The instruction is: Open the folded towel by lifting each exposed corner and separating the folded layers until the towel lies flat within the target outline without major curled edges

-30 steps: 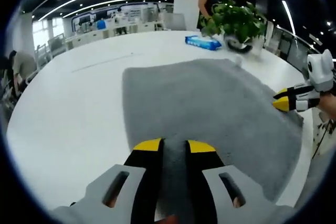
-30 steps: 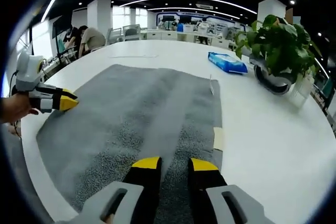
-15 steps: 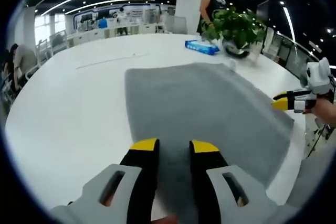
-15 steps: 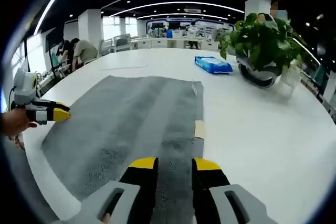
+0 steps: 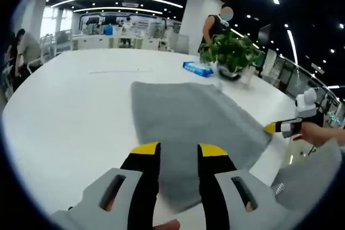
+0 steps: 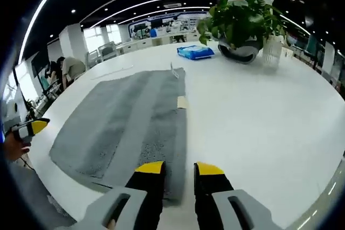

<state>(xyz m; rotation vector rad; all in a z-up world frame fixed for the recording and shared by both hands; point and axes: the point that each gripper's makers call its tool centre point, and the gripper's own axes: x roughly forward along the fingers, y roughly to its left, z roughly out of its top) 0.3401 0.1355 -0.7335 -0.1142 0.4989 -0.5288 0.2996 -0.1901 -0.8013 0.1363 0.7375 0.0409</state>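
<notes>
- Two yellow-tipped grippers hang over a wide white table (image 5: 59, 117), one in each of the person's hands
- Spread flat on that table lies the grey terry towel (image 5: 188, 127), opened out in a single layer, its near edge just under both grippers
- From the left gripper view, the left gripper (image 5: 179, 152) sits above the towel's near corner with its jaws parted by a narrow gap and nothing between them; grey cloth shows through the gap
- Off to the right in that view, the right gripper (image 5: 271, 127) pokes in past the towel's far side, held by a hand (image 5: 318, 133); I cannot tell how its jaws stand from there
- From the right gripper view, the right gripper (image 6: 179, 169) hovers at the towel's near edge, jaws a little apart and holding nothing, the towel's corner lying just below the left jaw
- A small pale label (image 6: 183, 102) sticks out from the towel's right-hand edge in that view, and a lighter band runs along the cloth
- Over at the left rim, the left gripper (image 6: 33, 127) shows only its yellow tip, just beside the towel's far edge
- Beyond the towel stand a leafy green plant in a dark round pot (image 6: 240, 25) and a blue flat packet (image 6: 195, 52), both well apart from the cloth
- Further off, a person in dark clothes (image 5: 214, 25) stands by a white pillar
</notes>
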